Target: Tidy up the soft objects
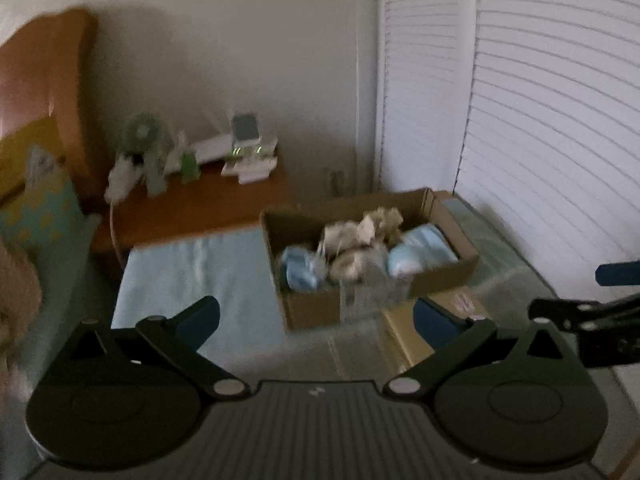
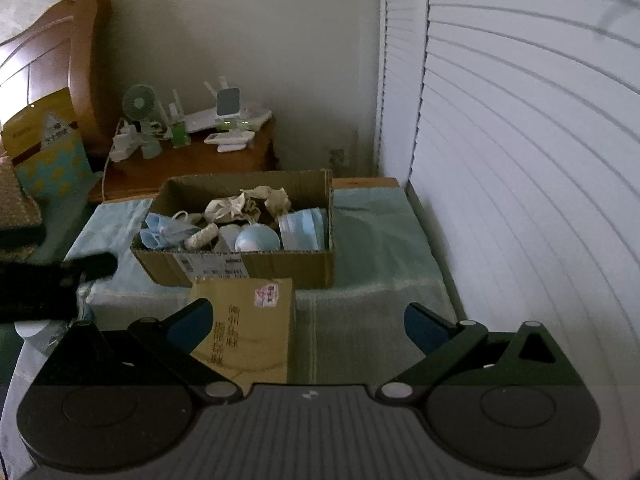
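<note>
Soft objects [image 2: 240, 224] — masks, crumpled cloth, a roll — heaped in cardboard box [image 2: 280, 266] beyond the envelope [image 2: 256, 320]. Light, limp; likely best pinched at a fold. Left gripper [image 1: 316, 318] and right gripper [image 2: 308, 320] — jaws spread wide, empty, short of box.

A wooden nightstand [image 2: 192, 164] stands against the wall. On it sit a small green fan [image 2: 139, 101], a white router [image 2: 208, 120] and a remote [image 2: 230, 138]; a headboard [image 2: 52, 56] rises to its left.
</note>
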A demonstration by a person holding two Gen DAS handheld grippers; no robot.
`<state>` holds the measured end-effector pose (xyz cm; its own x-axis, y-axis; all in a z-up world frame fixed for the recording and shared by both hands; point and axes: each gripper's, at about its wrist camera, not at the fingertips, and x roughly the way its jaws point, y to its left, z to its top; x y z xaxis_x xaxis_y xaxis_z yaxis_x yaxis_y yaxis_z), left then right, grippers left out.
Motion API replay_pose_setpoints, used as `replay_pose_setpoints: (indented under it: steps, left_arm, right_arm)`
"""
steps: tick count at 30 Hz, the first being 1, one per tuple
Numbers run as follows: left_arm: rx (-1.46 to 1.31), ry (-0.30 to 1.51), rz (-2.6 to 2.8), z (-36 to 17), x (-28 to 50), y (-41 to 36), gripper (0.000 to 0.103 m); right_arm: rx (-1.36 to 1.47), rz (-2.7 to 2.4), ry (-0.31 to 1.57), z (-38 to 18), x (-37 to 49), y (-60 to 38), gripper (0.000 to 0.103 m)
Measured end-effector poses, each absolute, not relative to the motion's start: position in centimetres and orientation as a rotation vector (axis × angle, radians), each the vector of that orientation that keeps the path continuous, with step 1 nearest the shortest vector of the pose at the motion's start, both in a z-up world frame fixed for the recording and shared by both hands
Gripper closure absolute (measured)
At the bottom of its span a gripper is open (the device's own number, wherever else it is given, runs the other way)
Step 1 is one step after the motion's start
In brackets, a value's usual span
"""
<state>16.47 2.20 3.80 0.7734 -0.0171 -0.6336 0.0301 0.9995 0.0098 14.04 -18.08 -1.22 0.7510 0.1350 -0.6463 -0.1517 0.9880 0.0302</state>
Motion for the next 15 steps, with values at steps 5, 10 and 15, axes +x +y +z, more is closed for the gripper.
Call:
replay_pose_setpoints:
  steps: [5, 10, 15]
  left_arm:
    - [0.003, 0.739, 0.058, 3.9, 14.9, 2.2, 0.001]
    - [0.001, 0.745, 0.063, 4.6, 14.3, 1.9, 0.001]
    - [0.002, 0.744, 0.061, 5.0, 14.0, 1.5, 0.001]
  right_arm:
    - [-0.039, 0.128, 0.731, -1.0, 13.0, -17.3, 0.000]
    - [-0.048, 0.128, 0.719, -0.4, 12.4, -16.9, 0.000]
    - [-0.047, 0.122, 0.703, 0.0, 12.1, -16.7, 0.000]
